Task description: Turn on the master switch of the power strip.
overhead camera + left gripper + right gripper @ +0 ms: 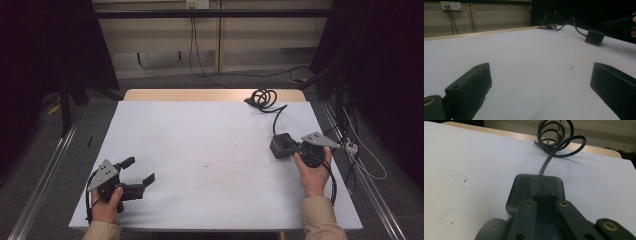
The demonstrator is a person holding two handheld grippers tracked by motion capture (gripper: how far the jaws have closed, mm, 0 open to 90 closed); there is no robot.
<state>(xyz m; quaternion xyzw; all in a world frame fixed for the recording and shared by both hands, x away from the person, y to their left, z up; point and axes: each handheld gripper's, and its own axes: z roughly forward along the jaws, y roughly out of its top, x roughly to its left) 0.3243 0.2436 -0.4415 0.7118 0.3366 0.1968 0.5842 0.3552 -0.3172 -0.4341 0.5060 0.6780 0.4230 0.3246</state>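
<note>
Resting at the table's right edge, the adapter [281, 146] is met by the right gripper [296, 147], whose jaws look closed together over its top; a true grip cannot be told. The cord [263, 97] lies coiled at the far edge, while the left gripper [141, 172] is held spread wide and empty near the left front, kept free

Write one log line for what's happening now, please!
left tool: open, empty | right tool: shut, over black box | cord: coiled at table far edge

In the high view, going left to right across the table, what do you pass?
Left tool, jaws apart, at the near left → coiled black cable at the far edge → black power adapter → right tool, jaws together above the adapter.
</note>
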